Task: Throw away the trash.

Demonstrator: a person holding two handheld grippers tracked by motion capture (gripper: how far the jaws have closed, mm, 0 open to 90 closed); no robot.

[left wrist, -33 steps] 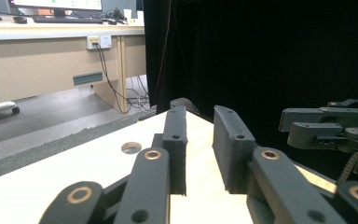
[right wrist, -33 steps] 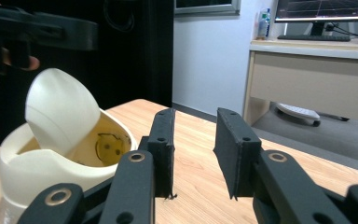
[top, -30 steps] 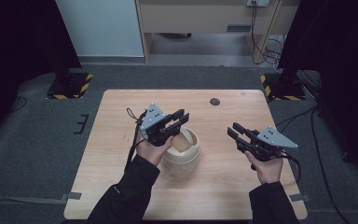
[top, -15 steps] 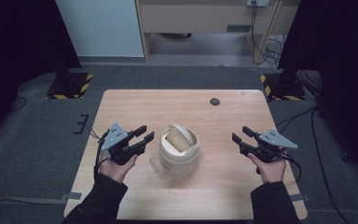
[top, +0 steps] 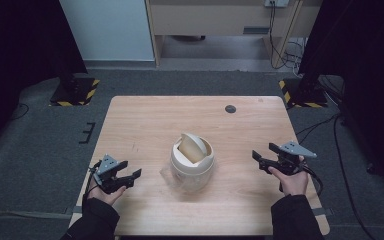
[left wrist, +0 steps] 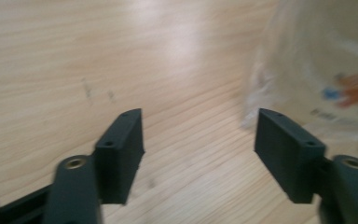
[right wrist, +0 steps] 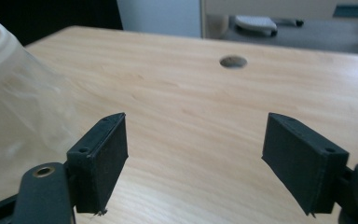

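Left gripper (top: 128, 176) pulled back to near table (top: 145, 125) edge; both grippers agape, empty. Bin (top: 192, 162) upright, lid tilted.

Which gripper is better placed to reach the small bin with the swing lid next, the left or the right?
Probably the left gripper: it looks somewhat nearer the bin, whose clear wall stands just beyond its open jaws. The right gripper, also open, sits farther off.

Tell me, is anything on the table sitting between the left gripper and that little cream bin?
Nothing visible. Bare wood lies between the left gripper and the cream bin at the middle of the table.
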